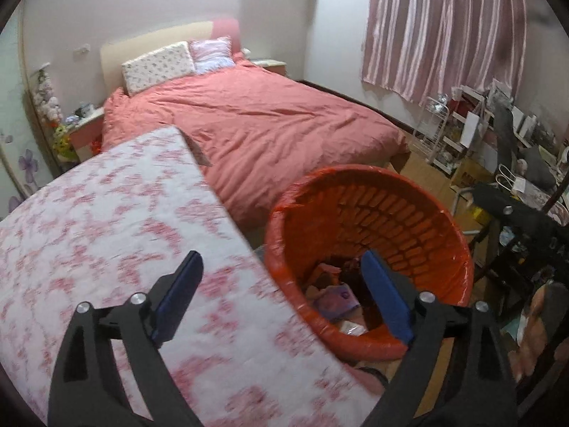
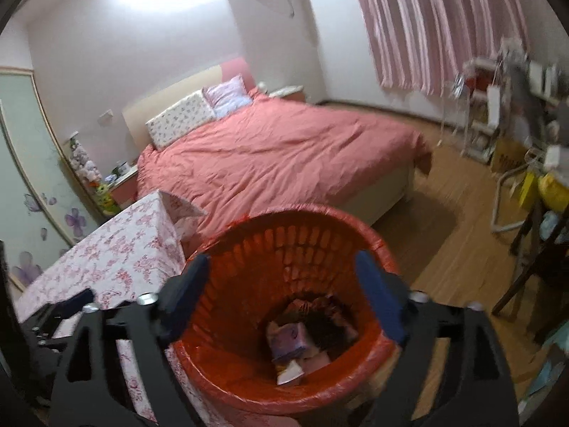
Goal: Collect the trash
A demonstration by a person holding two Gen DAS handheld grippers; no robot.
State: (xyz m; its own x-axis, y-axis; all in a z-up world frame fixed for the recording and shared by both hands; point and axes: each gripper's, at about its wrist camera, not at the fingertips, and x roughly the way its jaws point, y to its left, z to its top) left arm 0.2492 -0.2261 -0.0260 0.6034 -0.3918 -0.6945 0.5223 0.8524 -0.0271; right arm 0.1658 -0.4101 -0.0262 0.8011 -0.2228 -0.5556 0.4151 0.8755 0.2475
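An orange plastic waste basket [image 1: 419, 213] lined with an orange bag stands on the floor beside a table. It holds trash [image 1: 334, 299]: a purple packet, paper scraps and dark bits. In the right wrist view the basket [image 2: 249, 373] is right below, with the purple packet [image 2: 288, 338] and white paper at its bottom. My left gripper [image 1: 281, 277] is open and empty, over the table edge and the basket's left rim. My right gripper [image 2: 281, 277] is open and empty, above the basket's mouth.
A table with a pink floral cloth [image 1: 106, 231] stands left of the basket. A bed with a pink cover [image 1: 266, 124] lies behind. Cluttered shelves and a chair [image 1: 498, 149] are at the right, under a striped curtain. Wooden floor [image 2: 462, 220] shows to the right.
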